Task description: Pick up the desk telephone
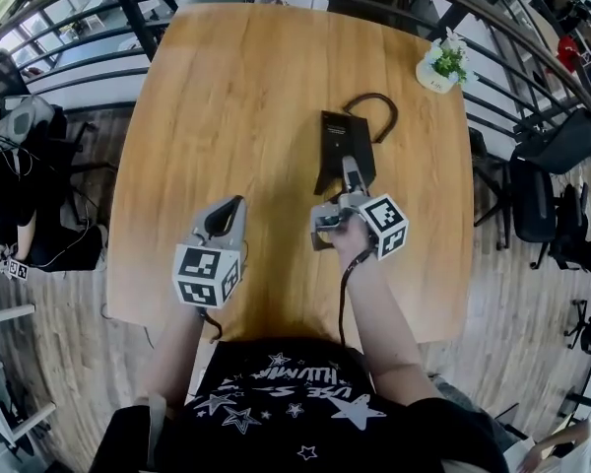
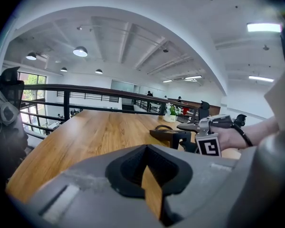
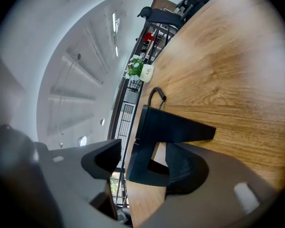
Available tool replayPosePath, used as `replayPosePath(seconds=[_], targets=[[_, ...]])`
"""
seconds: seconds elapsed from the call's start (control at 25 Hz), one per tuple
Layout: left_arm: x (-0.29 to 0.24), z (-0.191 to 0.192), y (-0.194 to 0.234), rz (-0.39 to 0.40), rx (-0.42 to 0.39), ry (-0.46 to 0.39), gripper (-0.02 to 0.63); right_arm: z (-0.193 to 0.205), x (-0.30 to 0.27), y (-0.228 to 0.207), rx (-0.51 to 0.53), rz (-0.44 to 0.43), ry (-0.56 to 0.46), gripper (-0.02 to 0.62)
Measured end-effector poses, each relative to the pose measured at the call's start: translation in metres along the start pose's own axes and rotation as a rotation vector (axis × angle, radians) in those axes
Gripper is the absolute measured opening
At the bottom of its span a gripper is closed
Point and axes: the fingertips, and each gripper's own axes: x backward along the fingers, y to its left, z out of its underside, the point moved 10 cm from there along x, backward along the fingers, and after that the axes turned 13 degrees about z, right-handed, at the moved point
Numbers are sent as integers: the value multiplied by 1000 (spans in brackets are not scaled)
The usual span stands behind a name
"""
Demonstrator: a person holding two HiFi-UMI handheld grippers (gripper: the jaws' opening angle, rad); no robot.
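Wooden table (image 1: 227, 106) bears desk telephone (image 1: 337, 138), between jaws of right gripper (image 1: 350, 168)

The table (image 1: 227, 116) is smooth pale wood with visible grain and a soft sheen. The desk telephone (image 1: 340, 146) is matt black plastic. The right gripper (image 3: 148, 152) is matt grey plastic, with finely textured black pads (image 3: 183, 166).

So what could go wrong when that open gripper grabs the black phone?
The right gripper stands open around only the near edge of the desk telephone, so closing there might let it tilt or slip. Its cord loops behind it and may drag when lifted.
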Motion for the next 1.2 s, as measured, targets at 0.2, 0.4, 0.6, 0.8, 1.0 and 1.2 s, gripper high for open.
replayPosePath(seconds=[0.2, 0.4, 0.6, 0.8, 1.0, 1.2], targets=[[-3, 4, 7, -3, 21, 11, 2, 1, -14, 3, -30, 14, -33, 295], [-7, 9, 11, 4, 36, 21, 2, 3, -25, 6, -35, 36, -63, 293], [-8, 10, 13, 5, 40, 26, 2, 4, -28, 2, -41, 68, -73, 236], [-7, 7, 14, 0, 42, 31, 2, 2, -27, 4, -34, 63, -76, 217], [-4, 11, 16, -8, 50, 33, 2, 4, -26, 4, -30, 79, -62, 195], [-3, 10, 13, -9, 51, 36, 2, -3, -20, 3, -14, 80, -33, 192]])
